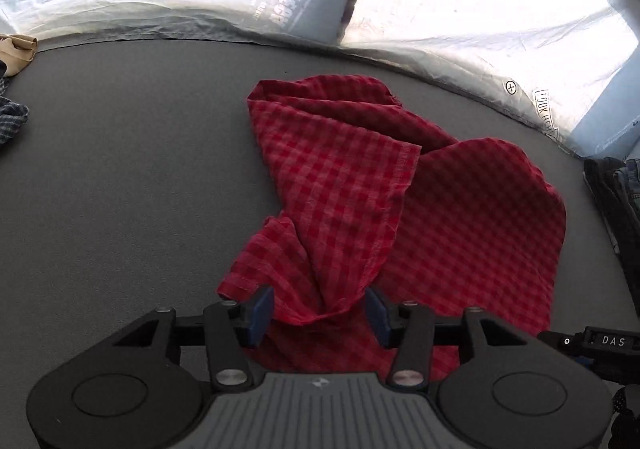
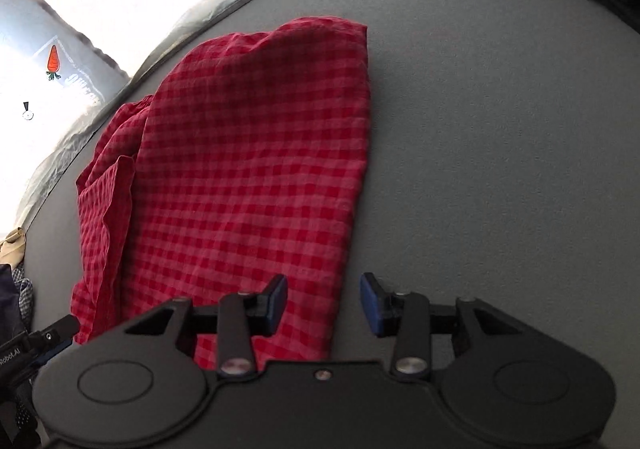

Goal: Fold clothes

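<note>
A red checked garment (image 1: 360, 209) lies rumpled and partly folded on the grey surface (image 1: 120, 189). The left claw (image 1: 318, 315) stands wide open with a bunched fold of the cloth between its blue pads (not pinched). The right claw (image 2: 324, 303) is open too, straddling the garment's near right edge, gripping nothing.

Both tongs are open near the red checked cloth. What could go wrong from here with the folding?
1. The left tongs stand open around a bunched, lifted ridge of the red checked cloth; closing there may pinch several layers and drag the whole piece.
2. The right tongs straddle the cloth's right edge, so they may catch only a thin strip that slips out.
3. The left side lies crumpled; folding now may lock in wrinkles.
</note>
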